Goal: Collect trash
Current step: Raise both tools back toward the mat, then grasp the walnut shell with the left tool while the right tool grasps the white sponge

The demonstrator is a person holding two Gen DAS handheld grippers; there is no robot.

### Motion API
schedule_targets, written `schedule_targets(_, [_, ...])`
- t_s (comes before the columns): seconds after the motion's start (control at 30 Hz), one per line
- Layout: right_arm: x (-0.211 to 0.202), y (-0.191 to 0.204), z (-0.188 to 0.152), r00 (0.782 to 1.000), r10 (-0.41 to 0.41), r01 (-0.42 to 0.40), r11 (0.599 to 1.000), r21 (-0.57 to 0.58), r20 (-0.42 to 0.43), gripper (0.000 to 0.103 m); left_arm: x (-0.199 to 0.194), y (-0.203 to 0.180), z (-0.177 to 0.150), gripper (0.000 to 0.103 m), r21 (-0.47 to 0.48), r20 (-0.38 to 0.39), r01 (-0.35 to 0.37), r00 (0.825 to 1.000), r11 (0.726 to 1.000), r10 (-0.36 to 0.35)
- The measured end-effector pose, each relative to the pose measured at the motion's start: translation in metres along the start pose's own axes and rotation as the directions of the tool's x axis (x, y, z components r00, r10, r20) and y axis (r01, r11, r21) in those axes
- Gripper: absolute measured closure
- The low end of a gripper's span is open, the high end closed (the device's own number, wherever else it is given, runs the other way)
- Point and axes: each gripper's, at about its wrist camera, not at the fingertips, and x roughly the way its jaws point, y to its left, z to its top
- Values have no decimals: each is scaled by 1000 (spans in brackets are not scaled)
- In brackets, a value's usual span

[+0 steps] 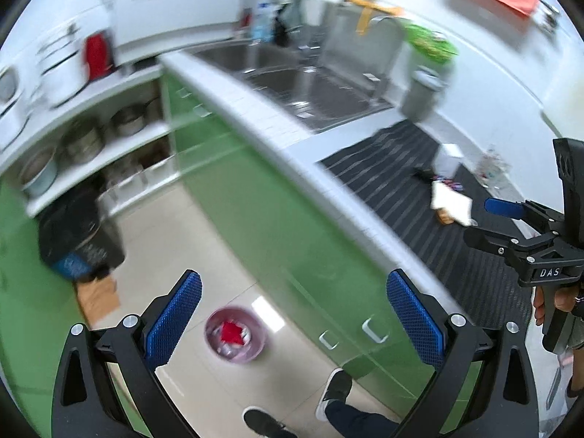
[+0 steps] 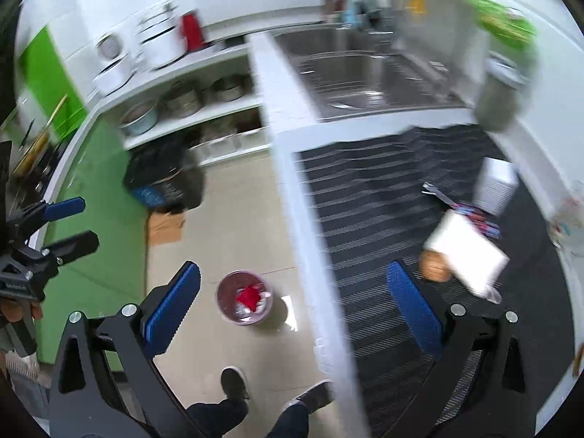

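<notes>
the counter (image 2: pixel 306 197) runs long and white past green cabinet doors (image 1: pixel 277 241), a dark striped mat (image 2: pixel 376 197) spread over its near end and a steel sink (image 2: pixel 365 76) beyond; on the mat lie scraps of trash, a white paper (image 2: pixel 471 252) partly over an orange piece (image 2: pixel 432 266), with a small white box (image 2: pixel 496 182) near; a pink bin (image 2: pixel 244 301) stands on the floor below, red trash inside; the left gripper (image 1: pixel 292 321) hangs open and empty over the floor; the right gripper (image 2: pixel 290 310) is open too, holding nothing, above the counter edge.
</notes>
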Motion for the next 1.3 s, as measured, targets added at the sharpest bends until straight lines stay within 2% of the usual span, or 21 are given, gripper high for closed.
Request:
schedule_targets(0.17, [-22,-71,-18,997,-72,71,993,92,6,3,18,-65,29,6,97,-3,71,997,993,-71])
schedule_targets(0.33, [-33,-126,-32,995,-100,98,984,150,6,3,44,-123,44,6,167,-31,111,994,980,-108])
schedule_targets(0.6, [-23,-171,-40,995,-95,96,979,177,-15,3,102,-187,51,6,231,-111,139,987,963,-116])
schedule_targets(0.93, [-4,-200,-53,991,-120,130,952,278,-51,3,168,-230,50,6,349,-190,201,972,916,-141])
schedule_targets(1.17, [9,-219,-64,989,-126,144,936,322,-77,3,202,-241,47,6,370,-231,226,962,901,-146])
schedule_targets(1.3, [12,-231,-70,989,-123,145,929,340,-86,3,213,-246,46,6,382,-222,217,965,898,-139])
